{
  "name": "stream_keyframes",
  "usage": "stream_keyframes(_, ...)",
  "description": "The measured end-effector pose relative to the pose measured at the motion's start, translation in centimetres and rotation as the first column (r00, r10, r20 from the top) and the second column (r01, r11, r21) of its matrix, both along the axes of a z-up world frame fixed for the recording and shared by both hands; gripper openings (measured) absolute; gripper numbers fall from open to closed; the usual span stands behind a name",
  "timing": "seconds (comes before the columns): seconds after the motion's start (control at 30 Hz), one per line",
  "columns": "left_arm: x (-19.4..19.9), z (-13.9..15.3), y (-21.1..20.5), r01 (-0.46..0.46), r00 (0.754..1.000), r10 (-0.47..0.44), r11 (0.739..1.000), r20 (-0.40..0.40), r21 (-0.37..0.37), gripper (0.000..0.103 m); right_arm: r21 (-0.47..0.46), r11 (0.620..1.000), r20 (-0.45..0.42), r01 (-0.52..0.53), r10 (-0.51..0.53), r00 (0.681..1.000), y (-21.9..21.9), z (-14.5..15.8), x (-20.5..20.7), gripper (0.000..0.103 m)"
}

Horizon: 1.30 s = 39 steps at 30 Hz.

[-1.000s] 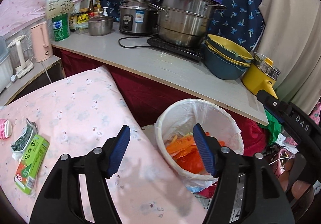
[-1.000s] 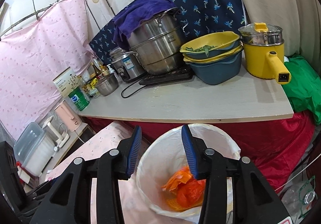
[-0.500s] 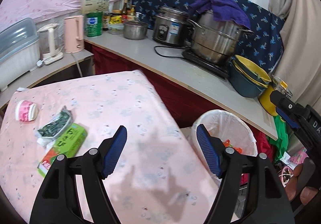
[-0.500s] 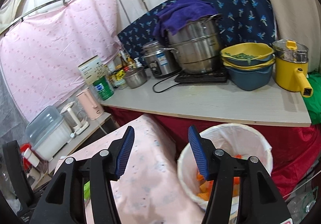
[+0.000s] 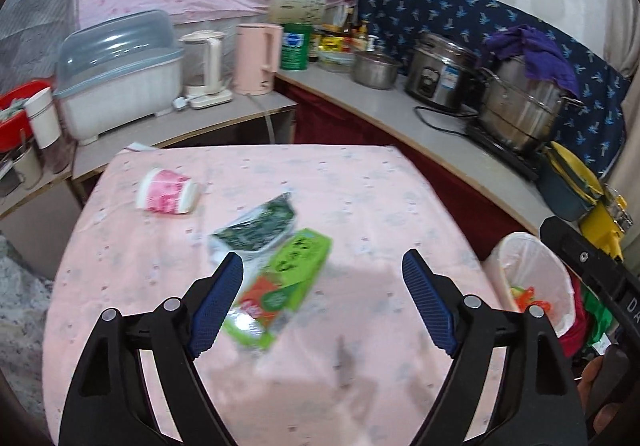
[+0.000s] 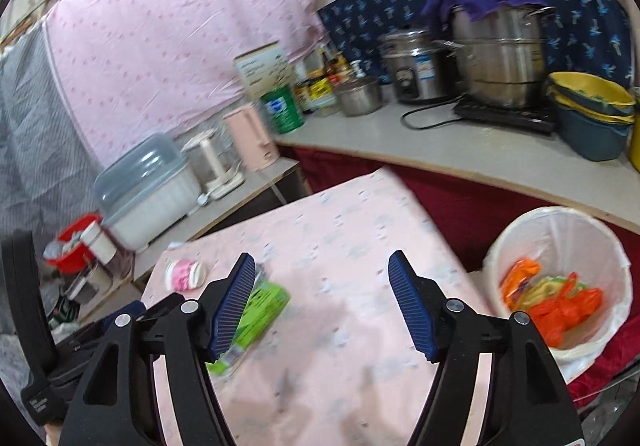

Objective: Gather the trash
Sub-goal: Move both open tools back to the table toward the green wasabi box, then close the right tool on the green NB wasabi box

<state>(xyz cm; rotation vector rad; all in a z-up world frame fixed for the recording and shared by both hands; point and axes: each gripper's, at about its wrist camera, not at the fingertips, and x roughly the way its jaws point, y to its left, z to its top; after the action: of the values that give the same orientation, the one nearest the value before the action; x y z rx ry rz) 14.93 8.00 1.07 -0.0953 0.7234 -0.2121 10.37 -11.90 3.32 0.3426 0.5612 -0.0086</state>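
Note:
A green box [image 5: 286, 282] lies on the pink-clothed table [image 5: 360, 198], with a dark green wrapper [image 5: 256, 226] just beyond it and a pink paper cup [image 5: 166, 197] on its side at the far left. My left gripper [image 5: 322, 302] is open and empty, just above the table with its left finger near the box. My right gripper [image 6: 322, 302] is open and empty over the table; the box [image 6: 256, 316] sits by its left finger and the cup [image 6: 185, 274] beyond. A white-lined bin [image 6: 560, 278] holding orange trash stands right of the table, also in the left wrist view [image 5: 534, 278].
A counter [image 5: 400, 114] runs behind and right with a large steel pot [image 5: 520, 106], rice cooker [image 5: 440, 70], bowls [image 6: 592, 114] and a pink kettle [image 5: 256, 58]. A lidded dish rack [image 5: 116, 70] sits on a lower shelf at left.
Both grippers have swung left, away from the bin and over the table. The box, wrapper and cup now lie ahead of the left gripper. Both grippers stay open.

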Motion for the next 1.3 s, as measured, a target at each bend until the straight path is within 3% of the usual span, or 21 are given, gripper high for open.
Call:
stream_keyframes(0.27,0.2,-2.1,7.0,-0.113,0.993,0.114,0.993,-0.042,0.030,0.078,0.013,0.994,-0.093,-0.111,0.112,0.989,7.5,-3.4,2.5,0.069)
stream_keyframes(0.6,0.7,-5.2,12.6,-0.201,0.974,0.204,0.979,-0.098,0.044,0.078,0.041,0.984,-0.231,-0.175,0.180,0.956,14.4,-8.3,5.8,0.072)
stream_keyframes(0.87,1.7,-8.0,16.1,-0.245,0.957,0.248,0.969,-0.153,0.037,0.078,0.008,0.989,-0.329,-0.147,0.142,0.934,18.2,-11.8,9.0,0.072)
stream_keyframes(1.17,2.7,-9.7,17.6,-0.254,0.950,0.252,0.967,-0.184,0.018,0.078,-0.071,0.995,-0.382,-0.069,0.036,0.923,19.2,-14.5,11.6,0.072)
stream_keyframes(1.3,2.9,-10.2,17.3,-0.242,0.951,0.241,0.970,-0.192,0.016,0.078,-0.053,0.997,-0.396,-0.058,0.033,0.918,18.2,-15.3,11.9,0.070)
